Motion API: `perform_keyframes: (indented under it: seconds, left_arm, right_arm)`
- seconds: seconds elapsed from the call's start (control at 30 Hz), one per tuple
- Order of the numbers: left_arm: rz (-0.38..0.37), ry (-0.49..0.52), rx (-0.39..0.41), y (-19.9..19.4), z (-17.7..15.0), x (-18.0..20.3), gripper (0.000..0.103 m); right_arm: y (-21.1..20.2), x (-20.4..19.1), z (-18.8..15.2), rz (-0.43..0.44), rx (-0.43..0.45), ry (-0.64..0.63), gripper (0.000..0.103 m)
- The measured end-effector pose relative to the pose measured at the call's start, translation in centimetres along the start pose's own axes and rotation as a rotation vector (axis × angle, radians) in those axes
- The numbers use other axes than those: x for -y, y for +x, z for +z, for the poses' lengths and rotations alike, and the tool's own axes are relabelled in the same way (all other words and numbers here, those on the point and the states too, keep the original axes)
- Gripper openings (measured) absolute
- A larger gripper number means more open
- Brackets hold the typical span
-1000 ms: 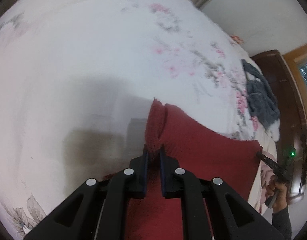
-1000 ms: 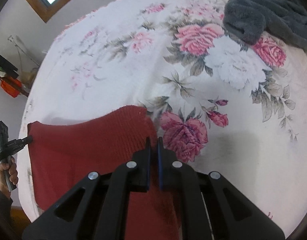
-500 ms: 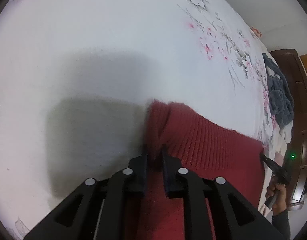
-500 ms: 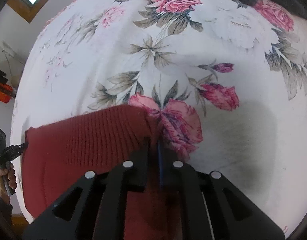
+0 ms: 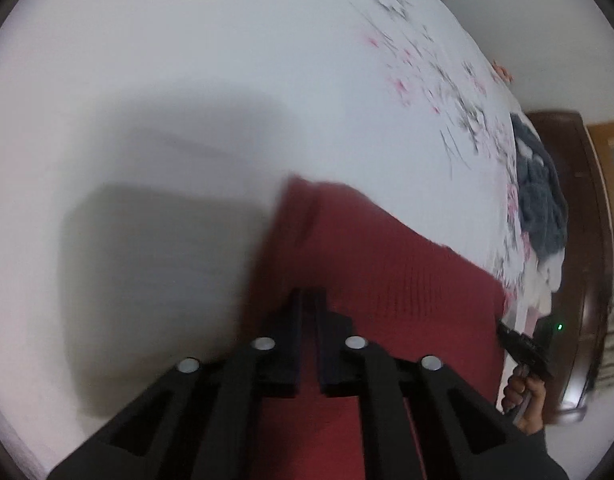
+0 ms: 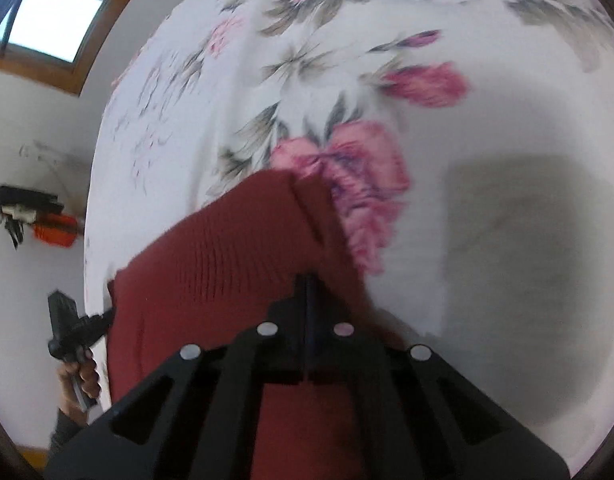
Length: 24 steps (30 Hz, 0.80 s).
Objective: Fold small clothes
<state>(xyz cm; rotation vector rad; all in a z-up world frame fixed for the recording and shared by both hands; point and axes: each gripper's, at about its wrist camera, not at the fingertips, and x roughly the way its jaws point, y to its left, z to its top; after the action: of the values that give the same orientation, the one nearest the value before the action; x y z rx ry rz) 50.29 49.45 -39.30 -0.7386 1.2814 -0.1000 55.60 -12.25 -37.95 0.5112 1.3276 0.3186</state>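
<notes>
A red knit garment (image 5: 387, 280) is stretched between both grippers over a white bed with pink flowers (image 5: 187, 80). My left gripper (image 5: 309, 300) is shut on one corner of the garment; cloth fills the narrow slot between its fingers. My right gripper (image 6: 309, 280) is shut on the other corner of the red garment (image 6: 227, 264), fingers pressed together. In the left wrist view the right gripper (image 5: 523, 344) shows at the garment's far corner, held by a hand (image 5: 525, 396). In the right wrist view the left gripper (image 6: 77, 328) appears at the left corner. Both views are motion-blurred.
A dark grey fluffy garment (image 5: 541, 200) lies at the far side of the bed by a dark wooden headboard (image 5: 587, 220). A window (image 6: 47, 12) is at upper left in the right wrist view, with a black and orange object (image 6: 35, 216) by the wall.
Both grippers have dropped closer to the bed and tilted, still holding the garment's corners; the garment's top edge now folds forward and the flowered sheet looms larger.
</notes>
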Motion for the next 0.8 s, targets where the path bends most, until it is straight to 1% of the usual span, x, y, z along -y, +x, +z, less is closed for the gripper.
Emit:
perform_keyframes:
  seconds: [0.03, 0.07, 0.1, 0.13, 0.17, 0.2, 0.23, 0.27, 0.3, 0.33, 0.4, 0.43, 0.47, 0.5, 0.53, 0.57, 0.63, 0.67, 0.7, 0.73, 0.77, 0.8]
  left_arm:
    - [-0.014, 0.004, 0.015, -0.9, -0.2, 0.1, 0.011]
    - [-0.045, 0.021, 0.027, -1.9, -0.7, 0.5, 0.013]
    - [-0.096, 0.05, 0.035, -2.9, -1.5, 1.2, 0.014]
    - [-0.159, 0.088, 0.033, -3.8, -2.5, 2.0, 0.015]
    - [-0.216, 0.145, 0.021, -4.5, -4.0, 3.1, 0.016]
    - [-0.238, 0.187, 0.004, -4.4, -5.3, 3.6, 0.018]
    - [-0.234, 0.197, -0.015, -3.9, -6.1, 3.4, 0.018]
    - [-0.184, 0.199, -0.039, -2.7, -6.7, 2.9, 0.018]
    - [-0.126, 0.178, -0.057, -1.4, -6.9, 1.7, 0.007]
    - [-0.11, 0.131, -0.063, -0.7, -6.8, 0.2, 0.001]
    - [-0.123, 0.061, -0.04, -1.2, -6.5, -1.0, 0.002]
    - [-0.112, 0.055, -0.017, -1.9, -6.5, -1.0, 0.002]
    - [-0.102, 0.069, 0.009, -3.3, -6.9, -0.5, 0.004]
    - [-0.131, 0.086, 0.019, -4.4, -7.7, 0.1, 0.005]
    - [-0.164, 0.102, 0.019, -4.9, -8.2, 0.8, 0.005]
    - [-0.231, 0.142, 0.009, -5.8, -9.8, 1.9, 0.007]
    - [-0.282, 0.19, -0.035, -5.7, -12.4, 3.3, 0.008]
    - [-0.292, 0.217, -0.066, -5.0, -14.1, 3.9, 0.008]
    - [-0.278, 0.24, -0.094, -4.2, -15.3, 4.1, 0.01]
    - [-0.234, 0.264, -0.114, -3.3, -16.4, 4.1, 0.01]
    - [-0.16, 0.276, -0.132, -1.9, -17.2, 3.6, 0.006]
    - [-0.146, 0.236, -0.152, -0.8, -17.5, 2.3, 0.002]
  right_arm:
    - [-0.7, -0.7, -0.3, 0.014, 0.005, -0.023, 0.004]
    - [-1.5, -1.4, -0.9, 0.045, 0.005, -0.048, 0.006]
    - [-2.4, -2.3, -1.8, 0.118, 0.004, -0.071, 0.006]
    - [-2.8, -3.2, -2.9, 0.163, -0.006, -0.096, 0.006]
    - [-2.8, -3.8, -3.6, 0.179, -0.021, -0.119, 0.006]
    - [-2.3, -4.2, -4.9, 0.199, -0.051, -0.138, 0.006]
    - [-1.5, -4.4, -5.8, 0.207, -0.078, -0.143, 0.006]
    - [-0.3, -4.3, -6.9, 0.182, -0.11, -0.157, 0.005]
    - [0.3, -4.1, -7.2, 0.16, -0.117, -0.157, 0.0]
    - [0.7, -3.3, -7.6, 0.156, -0.116, -0.136, 0.0]
    - [0.1, -2.5, -7.5, 0.156, -0.097, -0.098, 0.0]
    - [-0.6, -2.5, -7.5, 0.138, -0.083, -0.098, 0.0]
    - [-1.6, -3.0, -7.8, 0.118, -0.066, -0.116, 0.001]
    - [-2.1, -3.9, -8.0, 0.129, -0.062, -0.136, 0.003]
    - [-2.6, -4.8, -8.8, 0.165, -0.07, -0.157, 0.003]
    - [-2.7, -6.5, -10.4, 0.205, -0.098, -0.202, 0.003]
    - [-2.0, -8.7, -12.8, 0.246, -0.145, -0.259, 0.003]
    - [-1.2, -9.6, -14.1, 0.273, -0.175, -0.272, 0.003]
    - [-0.3, -10.1, -15.5, 0.277, -0.198, -0.286, 0.003]
    - [0.9, -10.1, -16.6, 0.261, -0.228, -0.28, 0.003]
    - [1.8, -9.9, -16.9, 0.244, -0.241, -0.264, 0.0]
    - [2.4, -8.9, -17.4, 0.223, -0.247, -0.236, 0.0]
